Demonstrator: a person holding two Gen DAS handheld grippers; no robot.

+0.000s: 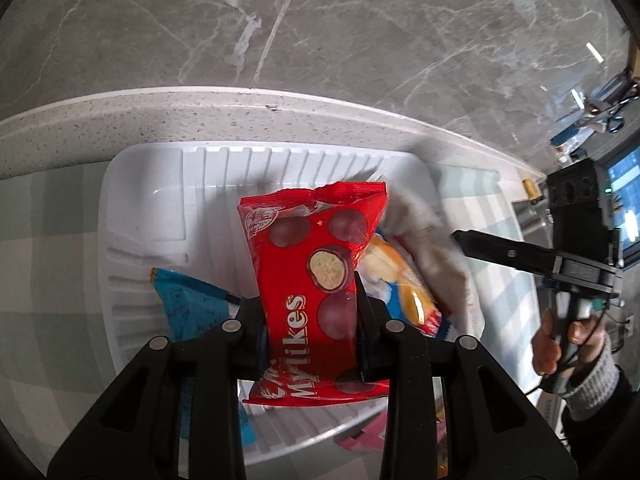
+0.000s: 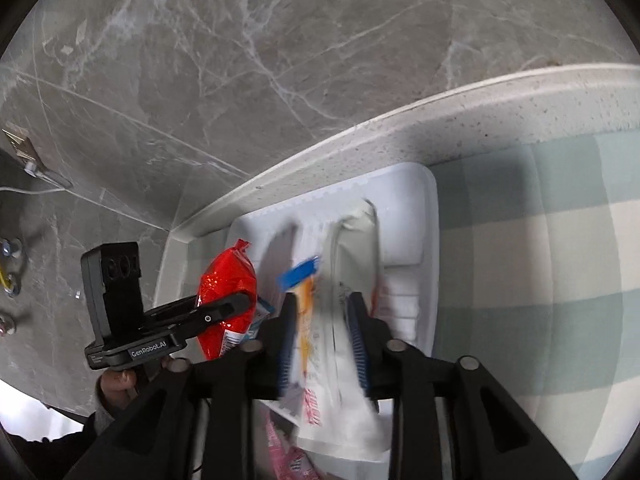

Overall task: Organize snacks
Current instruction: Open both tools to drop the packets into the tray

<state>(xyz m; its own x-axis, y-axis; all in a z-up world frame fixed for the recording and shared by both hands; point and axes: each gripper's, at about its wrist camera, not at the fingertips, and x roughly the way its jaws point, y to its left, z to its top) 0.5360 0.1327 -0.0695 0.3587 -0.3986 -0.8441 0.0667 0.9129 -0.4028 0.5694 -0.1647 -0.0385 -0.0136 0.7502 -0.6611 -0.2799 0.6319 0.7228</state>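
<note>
Checked cloth [image 2: 540, 280], white tray [image 1: 140, 208]; left gripper [image 1: 310, 320] clamped on red bag [image 1: 316, 248], right gripper [image 2: 324, 340] parted around white packet [image 2: 352, 264].

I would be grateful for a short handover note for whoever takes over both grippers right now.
Left gripper: jaws clamped on the red Mylikes packet, held over the white tray.
Right gripper: a white snack packet sits between its jaws; the blur hides whether the pads press it.
Done: a blue packet and an orange-and-white packet lie in the tray.
Left: set down the red and white packets; pink packets show at the tray's near edge.
</note>
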